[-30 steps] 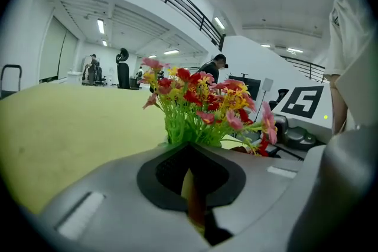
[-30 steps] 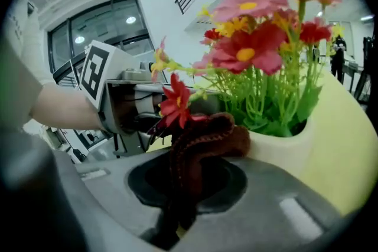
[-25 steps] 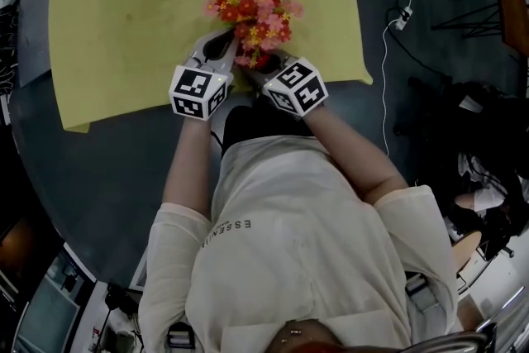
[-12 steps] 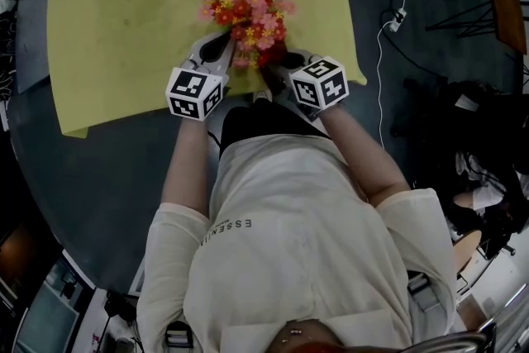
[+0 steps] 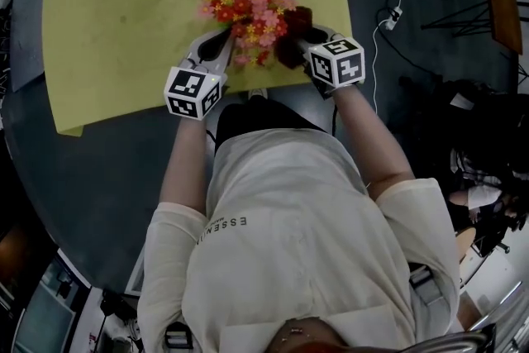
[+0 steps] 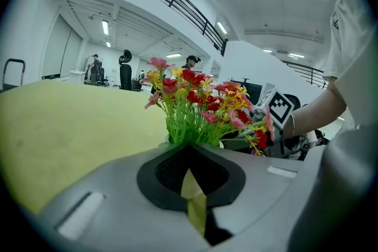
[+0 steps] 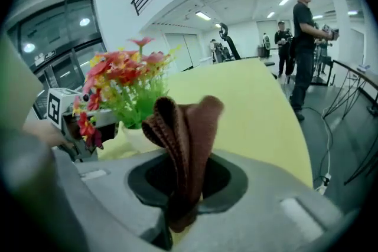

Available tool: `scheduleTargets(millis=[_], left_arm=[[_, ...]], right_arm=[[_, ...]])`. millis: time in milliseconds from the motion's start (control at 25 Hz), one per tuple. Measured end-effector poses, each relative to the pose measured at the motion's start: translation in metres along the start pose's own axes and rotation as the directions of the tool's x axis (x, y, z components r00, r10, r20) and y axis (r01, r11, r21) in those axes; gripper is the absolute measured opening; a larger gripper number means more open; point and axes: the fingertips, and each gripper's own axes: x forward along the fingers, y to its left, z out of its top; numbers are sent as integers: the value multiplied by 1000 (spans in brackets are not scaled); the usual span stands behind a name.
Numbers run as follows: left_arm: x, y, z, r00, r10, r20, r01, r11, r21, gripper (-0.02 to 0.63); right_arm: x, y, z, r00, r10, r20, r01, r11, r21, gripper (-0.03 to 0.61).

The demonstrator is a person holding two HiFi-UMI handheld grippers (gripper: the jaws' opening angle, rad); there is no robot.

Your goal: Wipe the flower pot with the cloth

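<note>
Yellow sheet (image 5: 124,12) covers most of the round dark worktop (image 5: 91,169), and near its 6 o'clock edge stands the small white flower pot (image 7: 137,137) filled with red, pink and yellow artificial flowers (image 5: 248,8). At about 7 o'clock from the blooms the left gripper (image 5: 225,41) points in at the pot, its jaws closed together and gripping nothing I can make out. At about 4 o'clock the right gripper (image 7: 180,186) has its jaws clamped on a folded brown knitted cloth (image 7: 183,144), which stands up just beside the pot's side.
</note>
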Motion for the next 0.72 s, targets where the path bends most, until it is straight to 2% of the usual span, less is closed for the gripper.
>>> scheduleTargets(millis=[120, 240, 400, 720], left_arm=[[0, -1, 0, 1000, 1, -3, -1, 1000, -3, 14], [-1, 0, 1, 1000, 4, 0, -4, 1000, -17, 14], [-3, 1, 3, 1000, 10, 11, -10, 999, -39, 14], [-3, 2, 4, 999, 20, 45, -18, 998, -56, 14]], right_arm=[[6, -14, 23, 1000, -19, 20, 20, 998, -63, 49], [21, -8, 40, 999, 29, 19, -26, 987, -159, 49], [39, 2, 40, 997, 67, -34, -74, 958, -276, 49], [26, 13, 25, 990, 128, -65, -143, 925, -352, 48]])
